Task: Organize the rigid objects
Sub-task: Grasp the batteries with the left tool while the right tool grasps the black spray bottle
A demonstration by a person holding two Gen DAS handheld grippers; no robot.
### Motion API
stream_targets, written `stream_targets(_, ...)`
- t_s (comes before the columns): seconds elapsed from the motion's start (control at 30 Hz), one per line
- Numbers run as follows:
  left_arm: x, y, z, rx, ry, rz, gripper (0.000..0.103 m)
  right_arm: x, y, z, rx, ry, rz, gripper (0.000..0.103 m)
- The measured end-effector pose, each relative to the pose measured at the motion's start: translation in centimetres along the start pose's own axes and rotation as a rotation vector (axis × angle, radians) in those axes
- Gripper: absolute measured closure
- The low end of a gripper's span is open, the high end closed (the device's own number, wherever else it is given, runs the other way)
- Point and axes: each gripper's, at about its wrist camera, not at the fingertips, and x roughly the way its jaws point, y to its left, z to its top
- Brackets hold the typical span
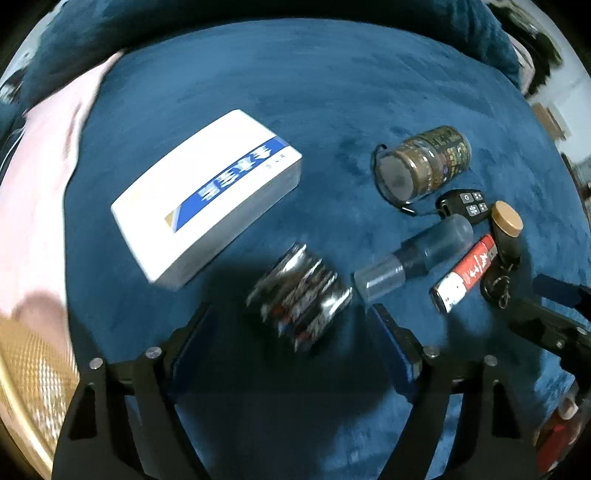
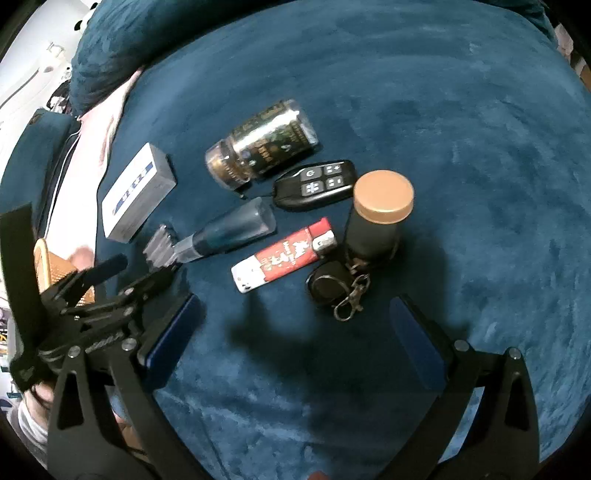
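Observation:
Several rigid objects lie on a blue velvet cushion. A white box with a blue stripe lies left. A shiny patterned tin, blurred, lies just ahead of my open, empty left gripper. A clear tube, a red and white lighter, a dark jar, a black remote fob, a gold-capped black bottle and a keychain lie ahead of my open, empty right gripper. The left gripper shows at the left of the right wrist view.
A pink cloth lies along the cushion's left side. A gold mesh basket sits at the lower left. A dark blue pillow borders the far edge. The cushion's right half is bare fabric.

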Motion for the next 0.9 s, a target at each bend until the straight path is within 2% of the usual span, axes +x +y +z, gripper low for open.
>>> stream_targets(0.07, 1.2, -0.2, 0.6, 0.035, 0.029, -0.007, 0.033, 0.0, -0.3, 0.0, 0.006, -0.005, -0.003, 0.000)
stream_targets(0.13, 1.6, -0.1, 0.6, 0.039, 0.028, -0.017, 0.034, 0.0, -0.4, 0.0, 0.009, -0.007, -0.003, 0.000)
stream_targets(0.17, 1.5, 0.2, 0.4, 0.023, 0.018, -0.028, 0.034, 0.0, -0.5, 0.1, 0.010, -0.009, -0.003, 0.000)
stream_targets(0.27, 0.8, 1.4, -1.1, -0.053, 0.011, -0.037, 0.044, 0.1, -0.2, 0.4, 0.002, -0.015, 0.002, 0.000)
stream_targets(0.47, -0.6, 3.6, -5.3, -0.195, 0.013, -0.033, 0.045, 0.9, 2.2, 1.6, -0.063, -0.021, 0.033, 0.000)
stream_targets(0.67, -1.3, 4.8, -7.1, -0.262, -0.013, -0.082, 0.045, 0.5, 7.2, 3.5, -0.304, -0.105, 0.001, 0.000)
stream_targets(0.73, -1.3, 4.8, -7.6, -0.265, -0.017, -0.091, 0.045, 1.5, 8.6, 4.4, -0.377, -0.073, 0.035, 0.002)
stream_targets(0.83, -1.6, 4.9, -8.0, -0.257, -0.026, -0.096, 0.046, 4.0, 9.4, 5.3, -0.414, 0.018, 0.076, 0.003)
stream_targets(0.9, -1.8, 5.0, -8.3, -0.250, -0.027, -0.094, 0.046, 5.4, 9.0, 5.4, -0.419, 0.067, 0.071, 0.012)
